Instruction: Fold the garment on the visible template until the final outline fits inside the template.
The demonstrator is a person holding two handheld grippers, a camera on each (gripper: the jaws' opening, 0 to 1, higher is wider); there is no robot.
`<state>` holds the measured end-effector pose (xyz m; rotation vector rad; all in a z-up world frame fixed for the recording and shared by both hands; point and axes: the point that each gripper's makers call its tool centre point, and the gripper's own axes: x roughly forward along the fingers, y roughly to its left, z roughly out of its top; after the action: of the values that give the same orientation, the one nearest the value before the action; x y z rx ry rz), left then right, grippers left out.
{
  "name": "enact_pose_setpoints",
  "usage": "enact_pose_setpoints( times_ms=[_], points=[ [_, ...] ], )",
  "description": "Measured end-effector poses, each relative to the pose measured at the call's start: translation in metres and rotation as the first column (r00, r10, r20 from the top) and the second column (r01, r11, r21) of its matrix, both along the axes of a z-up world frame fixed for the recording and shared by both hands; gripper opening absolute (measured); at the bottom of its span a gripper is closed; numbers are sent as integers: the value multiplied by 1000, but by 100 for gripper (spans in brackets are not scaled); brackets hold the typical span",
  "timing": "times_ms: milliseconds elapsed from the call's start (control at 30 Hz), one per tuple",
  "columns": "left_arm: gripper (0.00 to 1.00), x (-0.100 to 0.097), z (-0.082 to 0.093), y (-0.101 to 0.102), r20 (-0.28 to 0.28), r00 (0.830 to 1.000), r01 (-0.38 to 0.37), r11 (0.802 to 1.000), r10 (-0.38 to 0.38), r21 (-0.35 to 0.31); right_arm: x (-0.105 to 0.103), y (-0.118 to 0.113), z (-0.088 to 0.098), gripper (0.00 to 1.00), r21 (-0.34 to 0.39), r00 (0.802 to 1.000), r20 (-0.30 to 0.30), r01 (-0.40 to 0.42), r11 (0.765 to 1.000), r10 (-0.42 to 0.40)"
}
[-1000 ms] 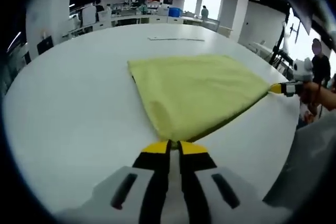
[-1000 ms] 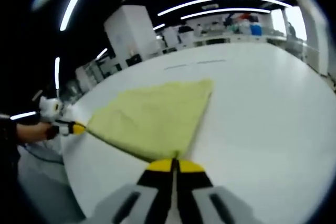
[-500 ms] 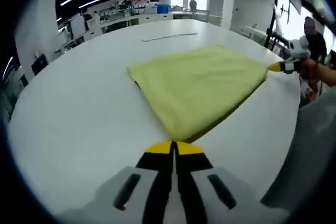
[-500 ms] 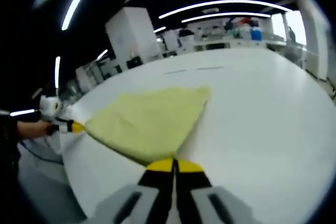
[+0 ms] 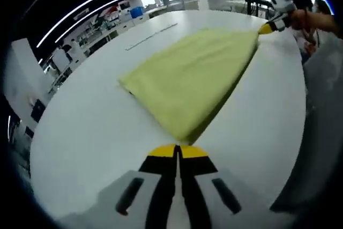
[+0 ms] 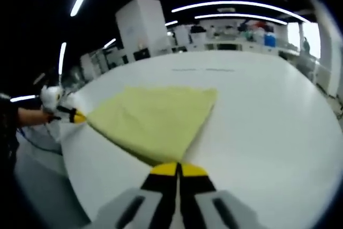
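A yellow-green garment [image 5: 193, 76] lies folded flat on a large white table [image 5: 80, 132]. My left gripper [image 5: 177, 148] is shut on its near corner, yellow tips pressed together. In the left gripper view the right gripper [image 5: 266, 27] pinches the far right corner, held by a person's hand. In the right gripper view the same garment [image 6: 153, 119] spreads ahead; my right gripper [image 6: 177, 167] is shut on its near corner, and the left gripper [image 6: 77, 116] holds the corner at the left. The edge between the two held corners is stretched taut.
A thin line mark [image 5: 151, 36] runs across the table beyond the garment, also seen as a line mark [image 6: 202, 69] in the right gripper view. Desks and shelves [image 6: 230, 30] stand far behind. The table's edge [image 6: 75, 181] is close on the near side, a person's sleeve [image 6: 10, 132] beside it.
Both views have swung and tilted with the hands; the garment's far part appears shifted. Both grippers stay shut on the same corners.
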<state>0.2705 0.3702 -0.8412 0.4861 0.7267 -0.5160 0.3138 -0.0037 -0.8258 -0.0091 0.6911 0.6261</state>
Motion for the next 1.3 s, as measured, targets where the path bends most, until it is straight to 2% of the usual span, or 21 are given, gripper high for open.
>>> enact_pose_setpoints(
  times_ms=[33,100,200,267,400,533,600,633,700,900,1067,1300],
  points=[
    [0,-1,1,0,-1,1000,-4,1000,4,-9,-1,0,-1,0,-13,1000,2,-9,1000,9],
    [0,-3,2,-4,-17,999,-36,994,35,-99,-4,0,-3,0,-21,1000,1,-23,1000,23],
    [0,-4,5,-5,-20,999,-32,994,30,-107,-3,-2,-6,0,-31,999,5,-35,999,35],
    [1,-4,7,-8,-23,999,-37,989,34,-142,-4,1,-4,0,-29,999,7,-35,999,36],
    [9,-1,6,-11,-33,998,-51,983,45,-175,-3,3,-8,2,-48,998,-4,-59,997,59],
    [11,4,2,-13,-42,998,-55,983,48,-176,-2,8,-11,9,-47,996,-16,-84,995,83],
    [9,5,1,-15,-54,998,-52,982,43,-181,-2,13,-12,8,-42,995,-27,-100,994,99],
    [5,6,-1,-14,-62,997,-50,984,40,-173,-1,13,-13,6,-45,994,-29,-102,994,101],
    [0,4,-2,-13,-62,997,-43,987,33,-155,0,11,-14,0,-54,994,-32,-107,993,105],
    [0,4,-1,-11,-54,998,-29,989,21,-146,-2,8,-8,0,-37,994,-15,-105,994,105],
    [0,0,-2,-11,-42,999,12,996,-16,-91,-11,6,-10,0,-30,995,-30,-101,994,100],
    [0,-9,-1,-14,-57,998,31,995,-36,-97,-23,0,-12,0,-37,996,-45,-82,996,80]
  ],
)
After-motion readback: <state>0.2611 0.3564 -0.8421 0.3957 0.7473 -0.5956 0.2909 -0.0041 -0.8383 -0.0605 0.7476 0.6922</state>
